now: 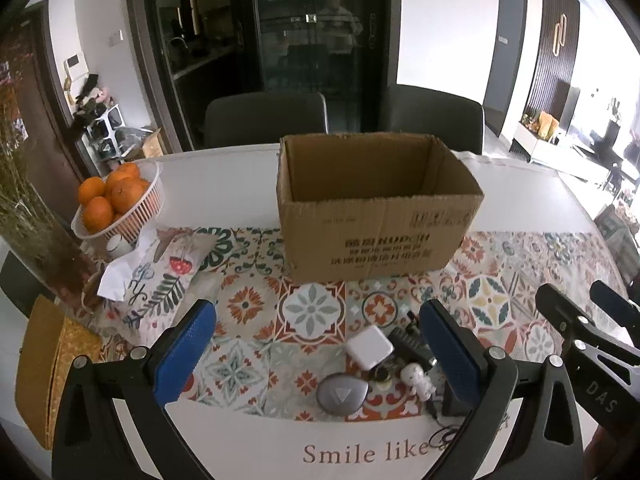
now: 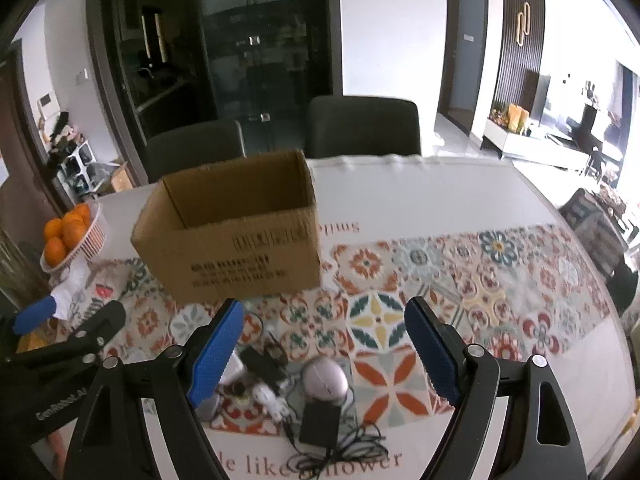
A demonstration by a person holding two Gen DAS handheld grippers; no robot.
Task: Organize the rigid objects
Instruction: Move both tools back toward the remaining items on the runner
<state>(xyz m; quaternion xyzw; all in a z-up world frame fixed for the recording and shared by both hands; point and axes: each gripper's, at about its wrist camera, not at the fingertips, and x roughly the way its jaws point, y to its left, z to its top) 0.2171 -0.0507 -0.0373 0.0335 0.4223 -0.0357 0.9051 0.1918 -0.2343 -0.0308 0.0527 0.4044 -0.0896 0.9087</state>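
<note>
An open, empty cardboard box point(image 1: 376, 208) stands on the patterned tablecloth point(image 1: 256, 304); it also shows in the right wrist view point(image 2: 236, 232). Near the front edge lies a cluster of small items: a white square charger point(image 1: 368, 346), a grey rounded device point(image 1: 341, 393), a small white figurine point(image 1: 418, 378), a black adapter point(image 1: 410, 342). The right wrist view shows a silver round object point(image 2: 324, 378) and a black power brick point(image 2: 320, 422) with cable. My left gripper point(image 1: 316, 356) is open above the cluster. My right gripper point(image 2: 324, 354) is open above it too.
A white basket of oranges point(image 1: 120, 204) sits at the left, beside a patterned tissue pouch point(image 1: 160, 276) and a yellow woven item point(image 1: 48, 368). Two dark chairs point(image 1: 264, 120) stand behind the table. The right gripper shows at the left view's right edge point(image 1: 580, 320).
</note>
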